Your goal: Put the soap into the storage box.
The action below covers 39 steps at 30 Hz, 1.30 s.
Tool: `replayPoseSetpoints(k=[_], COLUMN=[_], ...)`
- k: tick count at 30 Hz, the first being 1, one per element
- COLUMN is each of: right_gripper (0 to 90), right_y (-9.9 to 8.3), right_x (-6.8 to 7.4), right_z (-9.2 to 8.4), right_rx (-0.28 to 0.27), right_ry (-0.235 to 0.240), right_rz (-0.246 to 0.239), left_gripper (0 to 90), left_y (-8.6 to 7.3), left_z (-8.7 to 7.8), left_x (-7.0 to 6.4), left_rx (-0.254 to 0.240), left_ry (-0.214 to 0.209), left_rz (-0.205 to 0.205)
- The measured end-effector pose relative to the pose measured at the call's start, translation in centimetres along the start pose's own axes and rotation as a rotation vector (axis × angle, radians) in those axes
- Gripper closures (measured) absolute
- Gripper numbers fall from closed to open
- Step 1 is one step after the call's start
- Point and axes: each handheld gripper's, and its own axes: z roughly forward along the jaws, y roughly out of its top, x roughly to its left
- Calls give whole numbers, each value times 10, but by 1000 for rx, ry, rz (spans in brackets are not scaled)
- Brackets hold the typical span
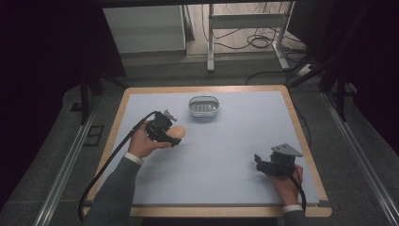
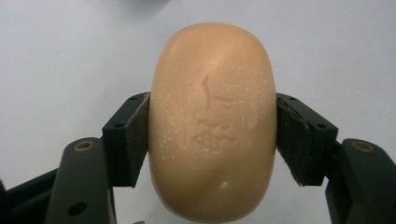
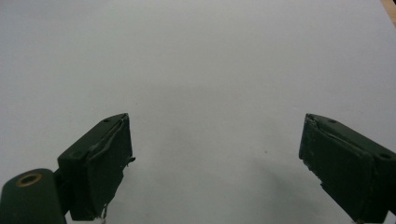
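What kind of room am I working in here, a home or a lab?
Most likely a lab or recording rig, not a home. The soap bar and soap dish sit on a bare grey-topped table with a wooden rim, loose cables and metal frame legs behind.

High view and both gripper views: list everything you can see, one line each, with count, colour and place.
Soap bar: one, peach, clamped between the left tool's pads, left-centre above the table.
Soap dish: one, grey-white oval, far centre of the table.
Table: one, pale blue top with wooden edge, centre.
Metal frame: one, white, on the floor beyond the table.
Cables: several, black, on the floor by the frame.
Left tool: one, black, shut on the soap bar.
Right tool: one, black, jaws open, near right of the table.
Hands: two, grey sleeves, bottom edge.
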Motion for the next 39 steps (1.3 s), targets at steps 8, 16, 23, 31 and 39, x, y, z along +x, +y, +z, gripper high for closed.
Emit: replayPoseSetpoints(k=[8, 16, 23, 31, 39], right_gripper=[96, 97, 97, 98, 98], right_y=[0, 0, 0, 0, 0], right_x=[0, 0, 0, 0, 0], right_z=[0, 0, 0, 0, 1], right_rx=[1, 3, 3, 3, 5], right_ry=[1, 1, 0, -2, -1], right_rz=[4, 4, 4, -2, 3], left_gripper=[328, 328, 328, 328, 328], left_y=[9, 18, 26, 36, 46], left_z=[-1, 2, 8, 10, 16], left_x=[4, 8, 10, 15, 19], left_rx=[-6, -7, 0, 6, 20], left_ry=[1, 0, 0, 11, 11], left_rz=[2, 5, 5, 9, 27])
